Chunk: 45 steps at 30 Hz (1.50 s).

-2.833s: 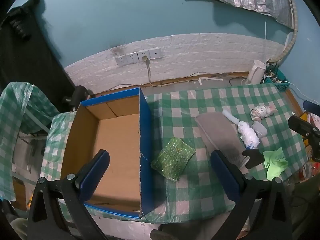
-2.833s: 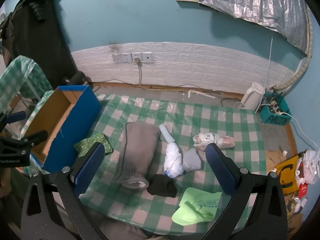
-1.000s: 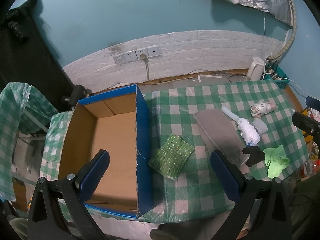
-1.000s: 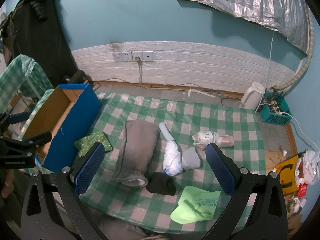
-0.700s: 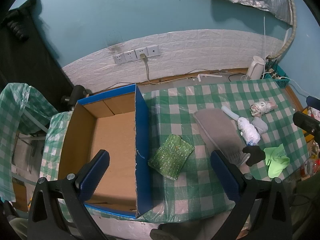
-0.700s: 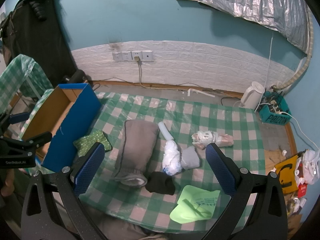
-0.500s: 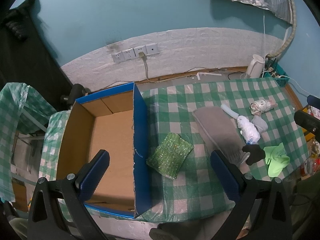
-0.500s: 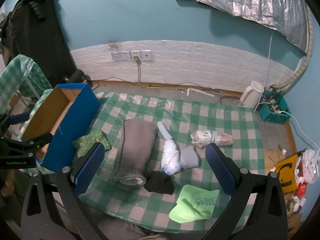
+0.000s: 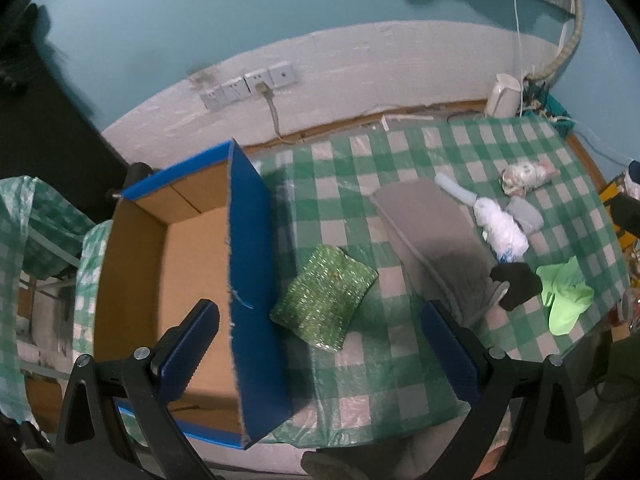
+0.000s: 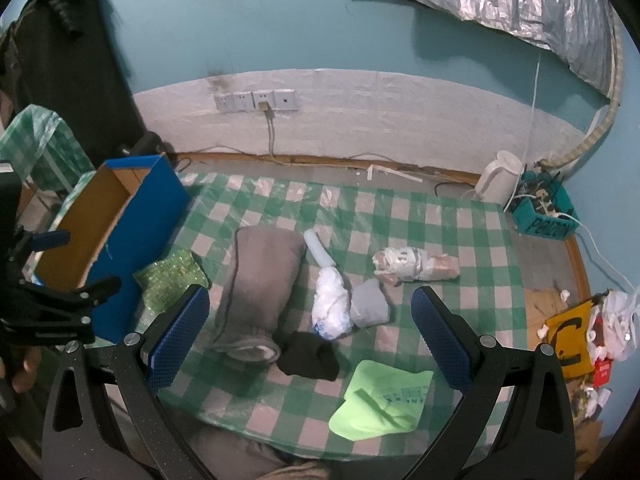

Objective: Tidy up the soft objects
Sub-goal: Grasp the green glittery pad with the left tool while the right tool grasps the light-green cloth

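A sparkly green pouch (image 9: 324, 298) lies on the checked tabletop (image 9: 360, 392) just beside the blue cardboard box (image 9: 250, 280), near a grey pillow (image 10: 260, 284). Both the left hand-held gripper (image 9: 320, 352) and right hand-held gripper (image 10: 310, 336) hover spread wide, holding nothing.

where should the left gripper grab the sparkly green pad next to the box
Probably the corner of the sparkly green pad that points away from the blue-sided cardboard box, coming down from above. It lies flat on the checked tablecloth with one edge close against the box wall, so that side leaves no finger room. The left gripper is open.
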{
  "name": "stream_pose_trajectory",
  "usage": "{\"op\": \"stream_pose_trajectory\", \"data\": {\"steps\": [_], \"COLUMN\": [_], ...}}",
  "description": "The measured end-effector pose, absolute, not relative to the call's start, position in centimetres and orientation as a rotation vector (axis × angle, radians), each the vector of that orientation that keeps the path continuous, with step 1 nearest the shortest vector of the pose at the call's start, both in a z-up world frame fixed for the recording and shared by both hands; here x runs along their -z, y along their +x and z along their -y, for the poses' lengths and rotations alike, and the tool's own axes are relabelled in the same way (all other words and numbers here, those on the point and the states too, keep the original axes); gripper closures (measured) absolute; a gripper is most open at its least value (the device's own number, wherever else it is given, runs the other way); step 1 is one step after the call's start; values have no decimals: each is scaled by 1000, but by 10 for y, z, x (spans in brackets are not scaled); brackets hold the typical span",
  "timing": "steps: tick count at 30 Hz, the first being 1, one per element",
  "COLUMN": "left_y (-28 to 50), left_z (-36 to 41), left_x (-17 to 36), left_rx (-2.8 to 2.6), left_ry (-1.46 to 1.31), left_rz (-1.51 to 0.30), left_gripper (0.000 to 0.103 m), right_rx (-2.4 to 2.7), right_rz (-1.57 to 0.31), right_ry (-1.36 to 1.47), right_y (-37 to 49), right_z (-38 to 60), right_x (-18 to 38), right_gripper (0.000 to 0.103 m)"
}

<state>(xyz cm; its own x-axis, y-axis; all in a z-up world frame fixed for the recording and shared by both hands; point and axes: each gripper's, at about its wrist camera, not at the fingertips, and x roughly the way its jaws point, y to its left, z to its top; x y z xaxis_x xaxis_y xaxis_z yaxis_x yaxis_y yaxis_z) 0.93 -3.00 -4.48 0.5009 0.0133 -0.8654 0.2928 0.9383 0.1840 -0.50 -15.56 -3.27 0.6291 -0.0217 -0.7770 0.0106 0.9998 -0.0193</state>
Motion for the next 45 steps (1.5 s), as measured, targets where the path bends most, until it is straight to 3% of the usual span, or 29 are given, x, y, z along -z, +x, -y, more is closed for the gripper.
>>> {"op": "stream_pose_trajectory", "data": {"steps": [26, 45], "left_y": [31, 51], "left_z": [79, 47], "left_x": [126, 149], "left_rx": [233, 222], "left_ry": [388, 239], "left_rz": [-1199, -1266], "left_gripper": [1, 2], "right_rx": [184, 214], "right_rz": [-1167, -1353], "right_ry": [96, 29], "right_y": [-2, -5], "right_z": [221, 227], "right_x": [124, 186], "right_gripper": [2, 3]}}
